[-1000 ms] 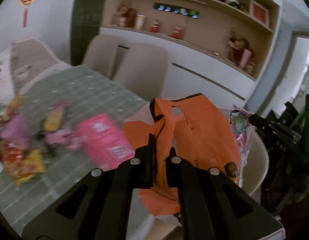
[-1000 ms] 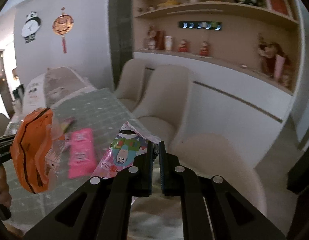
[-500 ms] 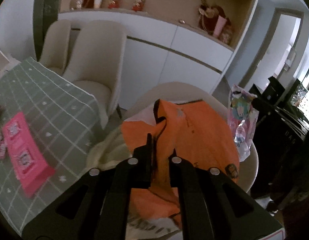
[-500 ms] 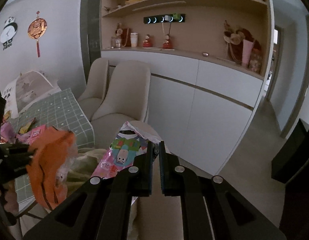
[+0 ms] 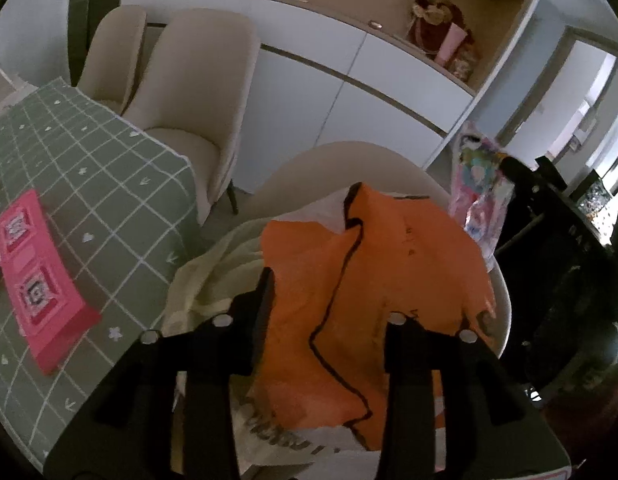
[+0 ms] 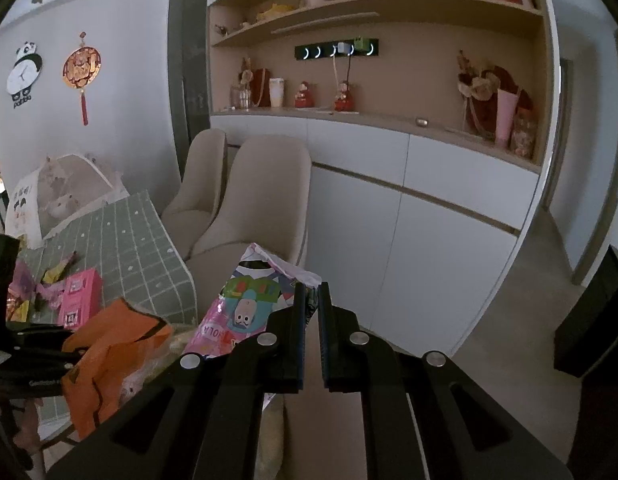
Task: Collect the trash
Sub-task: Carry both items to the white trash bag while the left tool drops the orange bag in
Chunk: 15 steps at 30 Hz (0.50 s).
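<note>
1. As its jaws open, the left gripper (image 5: 329, 304) is seen pointing down over an orange plastic bag (image 5: 389, 272), which lies between the spread fingers (image 5: 265, 300) without being pressed by either pad.
2. The orange plastic bag is draped over a cream cloth (image 5: 221, 264) on the seat of a beige chair (image 5: 349, 160) drawn up beside the table.
3. The right gripper (image 6: 311, 312) is held nearly closed, its pads pinching the edge of a colourful snack wrapper (image 6: 249, 304) printed with a cartoon face.
4. From the left wrist view, the same snack wrapper (image 5: 481, 196) is seen hanging just beyond the far right edge of the orange bag, held by the dark body of the other tool.
5. A green checked tablecloth (image 5: 89, 184) covers the table to the left, and a pink box (image 5: 37, 280) is left lying near its edge.
6. More wrappers (image 6: 33, 288) are scattered further along the table in the right wrist view, beside the pink box.
7. Two more beige chairs (image 6: 249, 208) are lined up against a white sideboard (image 6: 409, 200) below shelves of ornaments.
</note>
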Each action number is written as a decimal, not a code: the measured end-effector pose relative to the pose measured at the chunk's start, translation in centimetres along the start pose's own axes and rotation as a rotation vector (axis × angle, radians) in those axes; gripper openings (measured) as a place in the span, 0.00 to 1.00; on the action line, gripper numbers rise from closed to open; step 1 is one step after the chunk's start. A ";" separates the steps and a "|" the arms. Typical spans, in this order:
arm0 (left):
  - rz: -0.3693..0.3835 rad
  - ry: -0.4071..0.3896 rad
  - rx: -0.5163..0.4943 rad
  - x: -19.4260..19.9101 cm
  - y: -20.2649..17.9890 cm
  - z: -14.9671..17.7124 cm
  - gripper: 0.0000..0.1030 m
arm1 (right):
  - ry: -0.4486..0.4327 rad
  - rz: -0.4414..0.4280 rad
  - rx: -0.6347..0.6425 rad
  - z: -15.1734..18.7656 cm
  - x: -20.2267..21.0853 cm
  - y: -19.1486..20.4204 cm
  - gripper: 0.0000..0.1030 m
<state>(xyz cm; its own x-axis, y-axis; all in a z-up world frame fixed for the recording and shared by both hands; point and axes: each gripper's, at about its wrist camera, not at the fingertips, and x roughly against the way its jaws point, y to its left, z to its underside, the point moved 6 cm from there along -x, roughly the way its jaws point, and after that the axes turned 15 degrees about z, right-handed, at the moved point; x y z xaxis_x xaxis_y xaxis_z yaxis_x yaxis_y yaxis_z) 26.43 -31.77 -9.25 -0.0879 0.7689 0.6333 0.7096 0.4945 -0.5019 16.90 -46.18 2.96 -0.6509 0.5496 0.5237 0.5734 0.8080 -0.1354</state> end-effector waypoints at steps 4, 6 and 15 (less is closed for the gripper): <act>0.003 0.019 -0.016 0.1 -0.4 -0.6 0.34 | -0.020 0.013 0.000 -1.8 0.2 -0.2 0.08; -0.022 -0.001 -0.040 0.4 -0.7 -1.2 0.34 | -0.030 0.023 0.008 -2.4 0.5 -0.4 0.08; 0.003 -0.022 -0.060 1.2 -2.6 -3.9 0.35 | -0.033 0.045 0.002 -3.2 1.5 -2.1 0.08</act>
<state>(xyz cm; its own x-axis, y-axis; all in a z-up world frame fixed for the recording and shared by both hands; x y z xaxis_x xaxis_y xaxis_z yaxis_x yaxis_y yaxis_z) 27.25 -33.68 -4.86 -0.1005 0.7793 0.6185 0.7503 0.4676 -0.4673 16.36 -47.73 6.71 -0.6405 0.5924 0.4886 0.6018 0.7825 -0.1598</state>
